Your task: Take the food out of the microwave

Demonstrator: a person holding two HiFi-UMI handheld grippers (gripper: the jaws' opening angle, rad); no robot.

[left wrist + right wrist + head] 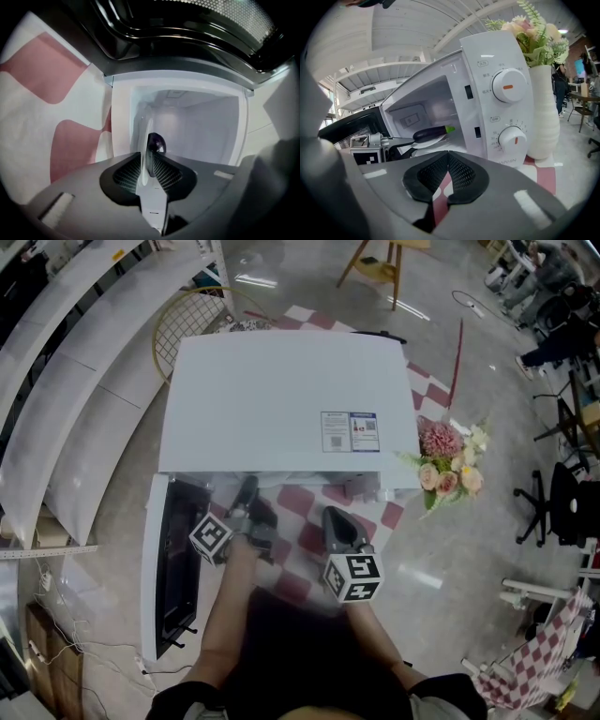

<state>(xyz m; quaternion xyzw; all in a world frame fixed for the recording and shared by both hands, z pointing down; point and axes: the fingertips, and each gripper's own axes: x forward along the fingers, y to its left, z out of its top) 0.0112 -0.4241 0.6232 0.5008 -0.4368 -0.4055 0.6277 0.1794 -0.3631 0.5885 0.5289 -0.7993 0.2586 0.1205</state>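
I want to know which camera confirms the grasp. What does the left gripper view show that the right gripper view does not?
Only the left gripper view: the plate edge-on, its rim pinched between the pads of the left gripper.
Only the right gripper view: the two dials, the vase with flowers, the green stem end of the eggplant, and the right gripper, shut with nothing in it.
Both: the eggplant on the plate inside the open microwave, its door and the checked cloth.

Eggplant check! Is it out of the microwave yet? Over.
Left gripper shut on plate rim, inside microwave. Right gripper shut, empty. Eggplant on plate, not out yet. Door open, nothing blocking.
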